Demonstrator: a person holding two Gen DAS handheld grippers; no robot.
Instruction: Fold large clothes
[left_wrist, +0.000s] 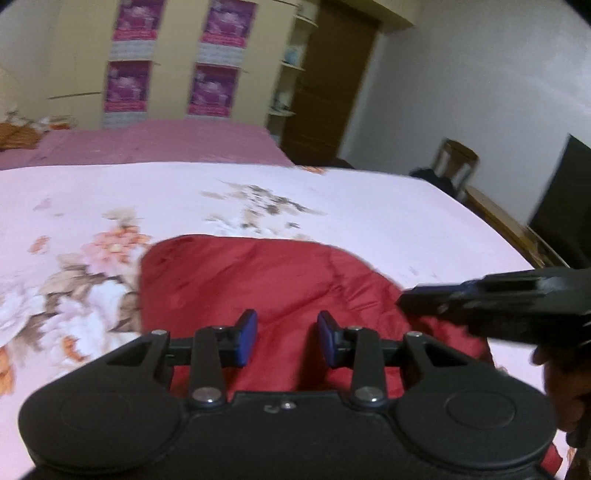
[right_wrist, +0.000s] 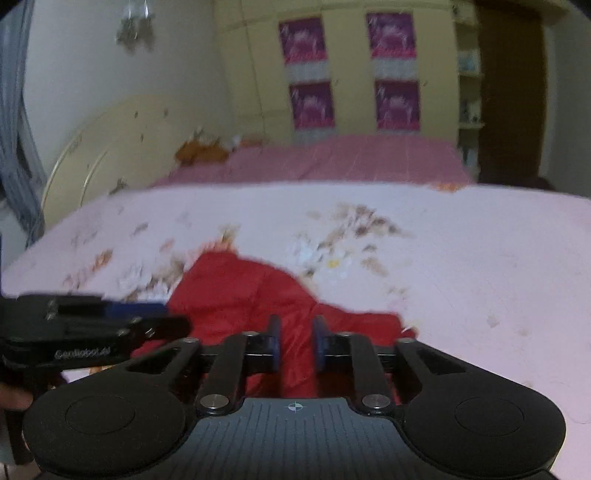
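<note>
Item: dark red quilted garment of smooth, shiny fabric, lying crumpled on the near part of the bed, its far edge rounded in the left wrist view and peaked in the right wrist view

Support: bed covered with a pale pink sheet printed with orange, white and brown flowers; a plainer rose-pink cover lies across its far end

Left tool: black frame with blue pads, held over the near part of the garment; pads stand apart, red cloth visible in the gap, none pinched between them; released

Right tool: same make, over the garment's near right part; pads close together with a narrow gap; a red fold sits in line with the gap, but blur hides whether the pads press on it; I cannot tell if it grasps

Each tool shows at the side of the other's view, just beside it

Room, far side: cream wardrobe doors carrying four magenta posters, a brown door to the right, a wooden chair at far right, a cream rounded headboard at the left
</note>
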